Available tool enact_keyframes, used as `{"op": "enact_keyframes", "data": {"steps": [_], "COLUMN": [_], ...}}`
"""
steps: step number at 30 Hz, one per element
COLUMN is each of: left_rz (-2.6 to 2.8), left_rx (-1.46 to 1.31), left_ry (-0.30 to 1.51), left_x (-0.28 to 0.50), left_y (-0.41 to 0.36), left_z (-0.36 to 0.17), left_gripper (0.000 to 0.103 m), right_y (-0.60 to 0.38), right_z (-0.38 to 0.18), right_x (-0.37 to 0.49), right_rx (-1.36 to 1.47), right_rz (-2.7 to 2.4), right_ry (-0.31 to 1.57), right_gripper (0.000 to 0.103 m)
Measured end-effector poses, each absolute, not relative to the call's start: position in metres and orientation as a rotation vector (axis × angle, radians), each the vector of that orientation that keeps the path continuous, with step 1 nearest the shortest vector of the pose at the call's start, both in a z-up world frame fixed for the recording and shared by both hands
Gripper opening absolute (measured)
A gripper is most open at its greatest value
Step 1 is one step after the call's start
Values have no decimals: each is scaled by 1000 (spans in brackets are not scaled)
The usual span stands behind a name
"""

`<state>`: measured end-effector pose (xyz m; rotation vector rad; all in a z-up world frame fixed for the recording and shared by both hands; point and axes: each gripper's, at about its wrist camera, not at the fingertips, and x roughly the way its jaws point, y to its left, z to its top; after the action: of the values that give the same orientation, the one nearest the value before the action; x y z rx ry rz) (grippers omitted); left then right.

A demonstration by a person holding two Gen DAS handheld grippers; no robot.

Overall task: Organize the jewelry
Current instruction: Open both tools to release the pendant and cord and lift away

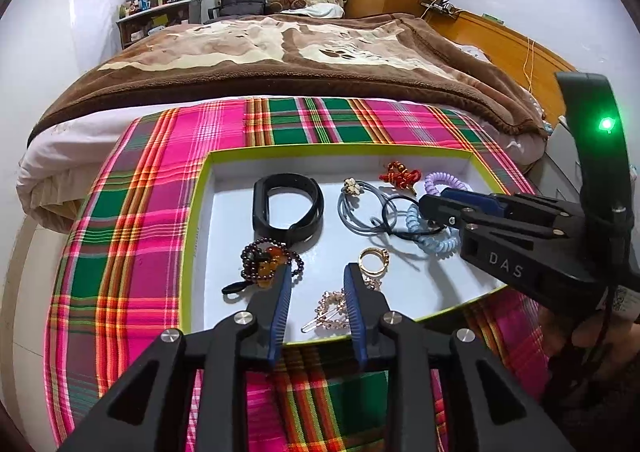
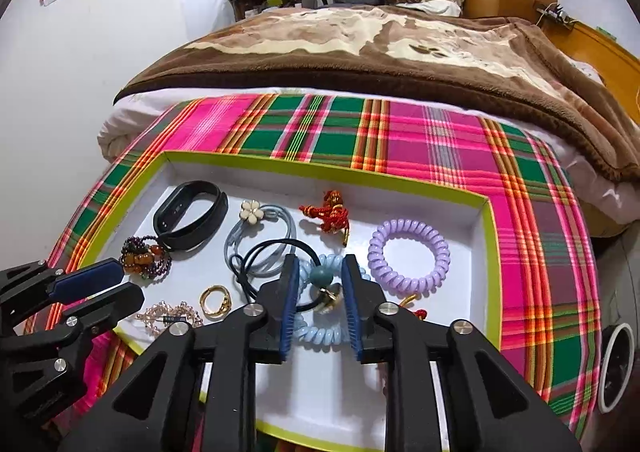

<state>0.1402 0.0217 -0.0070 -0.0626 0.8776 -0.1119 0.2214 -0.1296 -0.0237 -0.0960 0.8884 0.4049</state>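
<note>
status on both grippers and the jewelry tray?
Left gripper open over rhinestone hair clip. Right gripper open, straddling blue coil hair tie. All jewelry in tray. Black elastic tangled there.

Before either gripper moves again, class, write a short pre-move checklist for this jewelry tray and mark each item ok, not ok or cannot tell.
1. Right gripper open: ok, fingers apart.
2. Right gripper lined up on a target: ok, the teal bead hair tie and light blue coil tie lie between its fingers.
3. Only one item in the gap: not ok, the bead tie overlaps the coil.
4. Left gripper open: ok, nothing held; the crystal hair clip lies between its fingers.
5. Grippers apart: ok, at opposite sides of the tray.
6. Fingers touching the tray floor: cannot tell.
</note>
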Motion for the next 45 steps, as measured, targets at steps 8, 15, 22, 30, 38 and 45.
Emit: {"op": "enact_keyframes", "data": {"steps": [8,15,22,30,38,45], "left_rz": [-105,-79,-42,36,104,140], "left_rx": [-66,-69,-68,-52,-35,-22], "left_ry": [877,868,849,814,760,719], "left_x": [139,134,126,112,87,67], "left_y": [22,24,22,19,14,6], "left_z": [-6,-1,7,16,25,31], "left_gripper": [32,36,46,51,51,51], "right_y": [-130,-133,-139,-149,-154,-161], "right_z": [-18,-12,-5,13,26,30], "right_x": [219,208,195,164,124,96], "right_rx": [-91,-87,-57,-48,-46,-28], "right_rz": [399,381,360,296,273,262], "right_ry": [868,847,827,758,697,674], "right_gripper": [36,37,45,45,46,46]}}
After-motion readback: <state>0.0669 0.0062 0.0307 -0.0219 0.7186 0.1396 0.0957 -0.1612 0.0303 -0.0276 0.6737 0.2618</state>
